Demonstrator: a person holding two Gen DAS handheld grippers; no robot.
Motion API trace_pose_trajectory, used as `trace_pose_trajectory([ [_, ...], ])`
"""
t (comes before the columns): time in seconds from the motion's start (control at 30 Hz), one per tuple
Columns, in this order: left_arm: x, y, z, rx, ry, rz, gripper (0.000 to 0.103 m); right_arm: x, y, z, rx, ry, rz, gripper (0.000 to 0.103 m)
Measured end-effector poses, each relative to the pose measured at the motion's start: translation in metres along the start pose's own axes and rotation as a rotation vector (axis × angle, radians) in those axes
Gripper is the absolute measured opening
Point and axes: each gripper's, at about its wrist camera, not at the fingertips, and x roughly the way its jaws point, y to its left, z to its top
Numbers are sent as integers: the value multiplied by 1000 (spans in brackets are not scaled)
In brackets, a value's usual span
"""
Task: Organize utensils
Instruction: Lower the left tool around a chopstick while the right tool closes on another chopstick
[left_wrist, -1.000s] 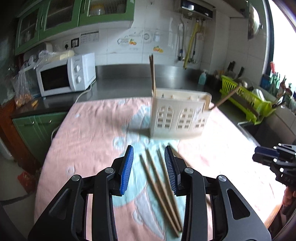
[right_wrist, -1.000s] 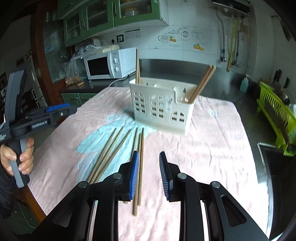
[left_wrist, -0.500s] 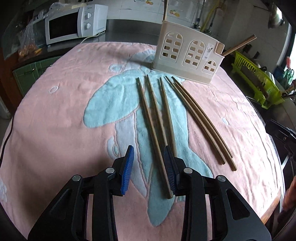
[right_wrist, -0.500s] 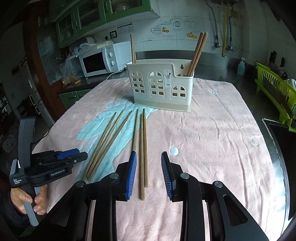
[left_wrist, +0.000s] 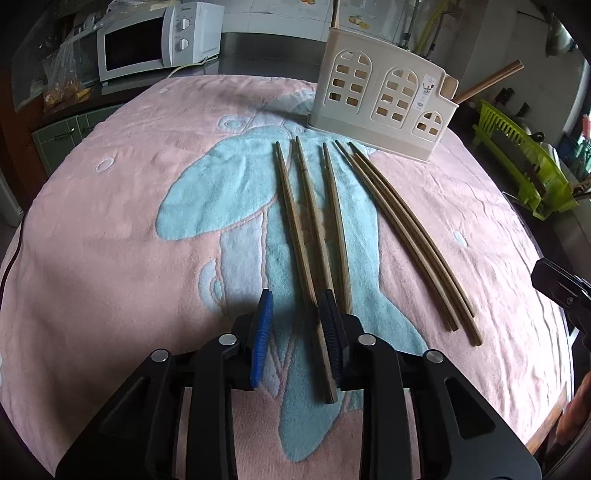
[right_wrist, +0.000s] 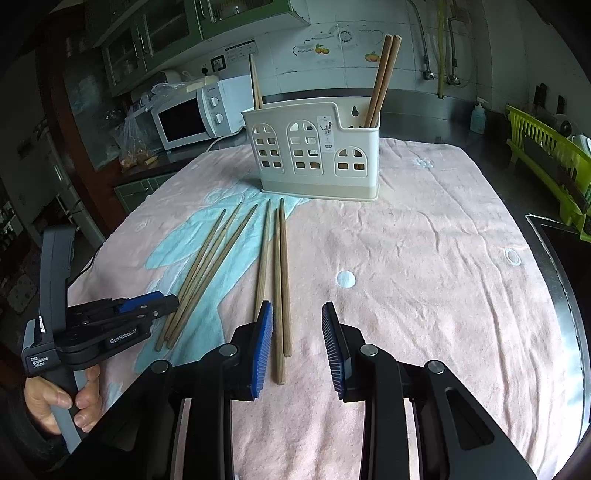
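Several wooden chopsticks lie on the pink and teal towel (left_wrist: 110, 229) in front of a cream utensil holder (left_wrist: 380, 99) that has chopsticks standing in it (right_wrist: 382, 77). My left gripper (left_wrist: 295, 328) is open, low over the towel, with the near end of the leftmost chopstick (left_wrist: 299, 243) between its fingers, close to the right finger (left_wrist: 330, 328). My right gripper (right_wrist: 297, 339) is open, and the near ends of the right-hand chopsticks (right_wrist: 279, 280) lie between its fingers by the left finger (right_wrist: 263, 339). The left gripper also shows in the right wrist view (right_wrist: 147, 306).
A white microwave (left_wrist: 159, 37) and a plastic bag stand on the counter behind the table. A green dish rack (left_wrist: 524, 158) is at the right by the sink. The holder (right_wrist: 317, 151) stands at the far middle of the towel.
My left gripper has tilted down and come low over the towel around the leftmost chopstick's near end. My right gripper has opened wider and moved slightly right along the chopsticks.
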Motion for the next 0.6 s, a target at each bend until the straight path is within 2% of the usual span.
trace_pose_trajectory([
  [0.1,3,-3,0,11,-10,33,25,3,1,-1,-1,6,4,27],
  [0.27,7,-10,1,48,-38,133,17,8,-1,-4,1,17,-5,27],
  [0.47,6,0,6,38,-36,168,17,24,2,-10,-16,58,-2,27],
  [0.6,7,4,8,38,-30,162,17,42,6,-13,-34,99,0,21],
])
